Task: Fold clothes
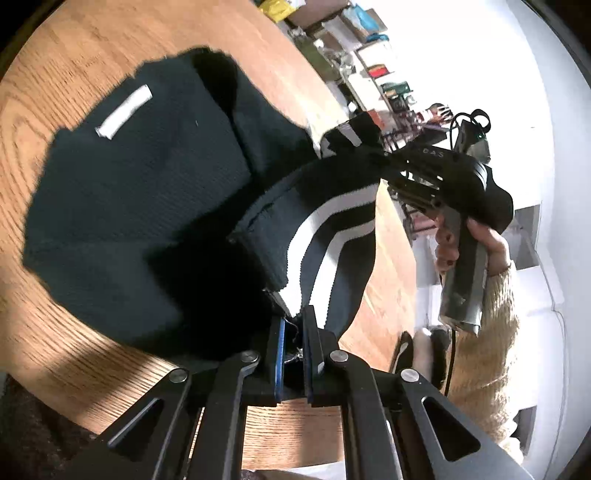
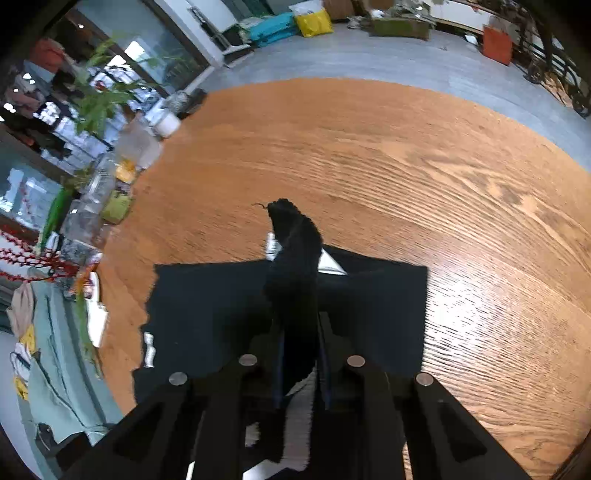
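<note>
A black knit garment (image 1: 140, 192) with a white label (image 1: 123, 110) lies spread on the round wooden table (image 1: 55, 92). Its white-striped band (image 1: 332, 229) is lifted off the table and stretches between both grippers. My left gripper (image 1: 293, 314) is shut on the near end of the band. In the left wrist view the right gripper (image 1: 388, 162), held by a hand (image 1: 480, 236), pinches the far end. In the right wrist view the right gripper (image 2: 299, 325) is shut on a bunched strip of black fabric (image 2: 295, 251) above the flat garment (image 2: 207, 310).
Jars, plants and a white cup (image 2: 166, 123) crowd the table's left edge in the right wrist view. Bare wood (image 2: 369, 147) stretches beyond and right of the garment. Grey floor with bags (image 2: 314, 22) lies past the table. A cream knit sleeve (image 1: 491, 332) is at right.
</note>
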The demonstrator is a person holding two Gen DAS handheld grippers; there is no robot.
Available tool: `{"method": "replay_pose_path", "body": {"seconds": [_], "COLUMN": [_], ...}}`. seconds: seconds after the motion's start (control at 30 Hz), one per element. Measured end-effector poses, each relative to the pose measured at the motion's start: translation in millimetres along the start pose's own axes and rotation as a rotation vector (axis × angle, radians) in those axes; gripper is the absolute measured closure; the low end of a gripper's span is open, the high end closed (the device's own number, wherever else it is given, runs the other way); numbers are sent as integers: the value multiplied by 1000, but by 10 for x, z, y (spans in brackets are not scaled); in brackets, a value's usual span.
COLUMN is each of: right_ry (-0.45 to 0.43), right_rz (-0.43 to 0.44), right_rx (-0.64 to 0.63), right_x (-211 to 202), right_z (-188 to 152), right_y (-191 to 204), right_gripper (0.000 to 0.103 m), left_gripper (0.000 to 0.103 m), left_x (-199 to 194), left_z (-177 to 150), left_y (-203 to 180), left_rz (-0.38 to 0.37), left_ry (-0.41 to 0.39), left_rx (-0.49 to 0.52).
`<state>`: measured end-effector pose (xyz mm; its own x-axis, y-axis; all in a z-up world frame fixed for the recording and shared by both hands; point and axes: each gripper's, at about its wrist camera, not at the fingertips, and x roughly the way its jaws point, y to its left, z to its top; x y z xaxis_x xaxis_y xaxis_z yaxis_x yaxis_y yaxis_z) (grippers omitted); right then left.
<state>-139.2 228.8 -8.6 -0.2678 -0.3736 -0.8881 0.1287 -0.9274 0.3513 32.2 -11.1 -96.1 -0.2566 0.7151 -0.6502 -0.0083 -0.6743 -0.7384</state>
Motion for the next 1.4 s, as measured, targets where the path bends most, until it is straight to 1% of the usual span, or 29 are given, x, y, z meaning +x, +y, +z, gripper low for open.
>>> {"method": "replay_pose_path", "body": {"seconds": [0.03, 0.13, 0.23, 0.33, 0.37, 0.43, 0.5, 0.53, 0.57, 0.6, 0.63, 0.67, 0.73, 0.8, 0.87, 0.93, 0.97, 1.0, 1.03, 1.07, 1.1, 1.13, 1.17, 1.2, 1.23, 1.27, 1.3, 1.37, 1.4], "right_ry": [-5, -20, -31, -30, -28, -20, -5, 1, 9, 18, 28, 41, 52, 28, 2, -3, -2, 0, 6, 16, 15, 6, -2, -28, -68, -89, -81, -41, -24], "right_rz": [11, 78, 114, 147, 147, 132, 85, 63, 52, 46, 40, 47, 33, -26, -63, -51, -22, 12, 27, 32, 13, -25, -63, -104, -143, -177, -209, -272, -285], "right_rx": [-13, -65, -143, -208, -226, -258, -282, -280, -257, -226, -195, -179, -203, -234, -252, -271, -285, -297, -300, -300, -305, -313, -322, -331, -350, -369, -385, -415, -432], "right_x": [-17, -45, -34, 53, 123, 292, 533, 640, 720, 789, 857, 885, 789, 621, 418, 260, 196, 157, 154, 165, 176, 188, 200, 190, 172, 191, 260, 440, 522], "right_z": [19, 89, 144, 178, 184, 192, 192, 186, 169, 149, 128, 94, -11, -161, -366, -669, -869, -1054, -1198, -1341, -1390, -1370, -1350, -1298, -1192, -1070, -967, -787, -721], "right_y": [81, 464, 929, 1371, 1512, 1768, 1957, 2004, 1981, 1933, 1885, 1832, 1676, 1534, 1338, 1183, 1119, 1077, 1039, 992, 962, 944, 927, 922, 936, 967, 1014, 1121, 1183], "right_gripper": [87, 87, 87, 87, 87, 87, 84, 72, 50, 45, 43, 43, 43, 42, 41, 40, 40, 40, 40, 40, 41, 44, 47, 48, 48, 54, 56, 62, 62], "left_gripper": [95, 95, 95, 95, 95, 95, 95, 95, 93, 90, 83, 69, 52, 51, 51, 51, 51, 51, 51, 51, 51, 51, 51, 51, 55, 56, 56, 57, 57], "left_x": [-60, -338, -788, -1125, -1184, -1163, -1081, -1030, -991, -986, -999, -1062, -1188, -1309, -1386, -1158, -1030, -858, -660, -399, -172, 49, 251, 456, 619, 638, 605, 605, 609], "left_z": [13, 65, 94, 136, 166, 235, 254, 254, 249, 234, 218, 203, 172, 145, 129, 191, 207, 178, 149, 109, 33, -48, -132, -191, -247, -295, -337, -360, -355], "left_y": [8, 48, 149, 302, 384, 563, 747, 861, 972, 1070, 1147, 1158, 1161, 1036, 897, 653, 524, 374, 221, 67, -50, -160, -231, -232, -228, -222, -242, -236, -239], "left_rz": [1, -3, -3, 26, 36, 62, 97, 131, 162, 185, 207, 222, 251, 265, 272, 227, 211, 212, 216, 225, 235, 244, 261, 299, 335, 360, 378, 410, 419], "left_ry": [-19, -85, -181, -267, -286, -280, -251, -234, -219, -212, -212, -235, -278, -313, -334, -266, -229, -181, -135, -92, -42, 8, 53, 96, 122, 96, 72, 94, 103], "left_rx": [-1, 0, -1, -20, -44, -101, -151, -193, -234, -270, -298, -301, -298, -238, -172, -65, -8, 58, 119, 168, 219, 265, 289, 298, 303, 304, 302, 260, 251]}}
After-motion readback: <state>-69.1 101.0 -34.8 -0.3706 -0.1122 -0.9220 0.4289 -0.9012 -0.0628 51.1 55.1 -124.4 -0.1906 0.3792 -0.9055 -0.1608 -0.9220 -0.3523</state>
